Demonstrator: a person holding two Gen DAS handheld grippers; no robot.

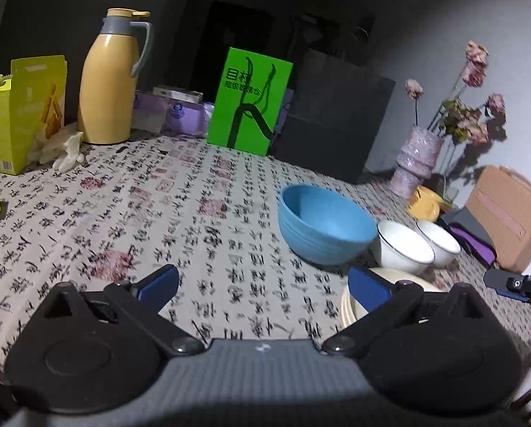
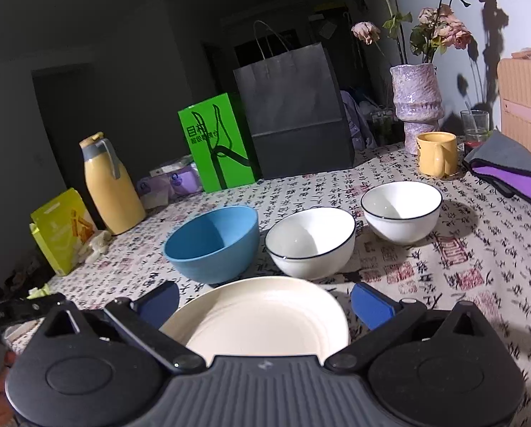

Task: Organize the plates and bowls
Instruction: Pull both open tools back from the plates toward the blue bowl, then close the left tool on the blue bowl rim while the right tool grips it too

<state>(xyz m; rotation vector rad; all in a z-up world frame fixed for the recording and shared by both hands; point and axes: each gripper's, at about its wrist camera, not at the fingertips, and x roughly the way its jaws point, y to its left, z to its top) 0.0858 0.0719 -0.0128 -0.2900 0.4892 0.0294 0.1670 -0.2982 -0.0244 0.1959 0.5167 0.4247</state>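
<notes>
We see a dim room, dark doorway (image 2: 62, 121) behind, pale lit wall (image 1: 443, 35) right, calligraphy tablecloth (image 1: 194, 195).

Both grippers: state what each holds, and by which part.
Nothing. The left gripper is open over bare tablecloth; the right gripper is open above the cream plate, not gripping it.

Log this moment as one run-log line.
left tongs: open, empty | right tongs: open, over cream plates | blue bowl, nested white bowls, single white bowl: on tablecloth, untouched
</notes>
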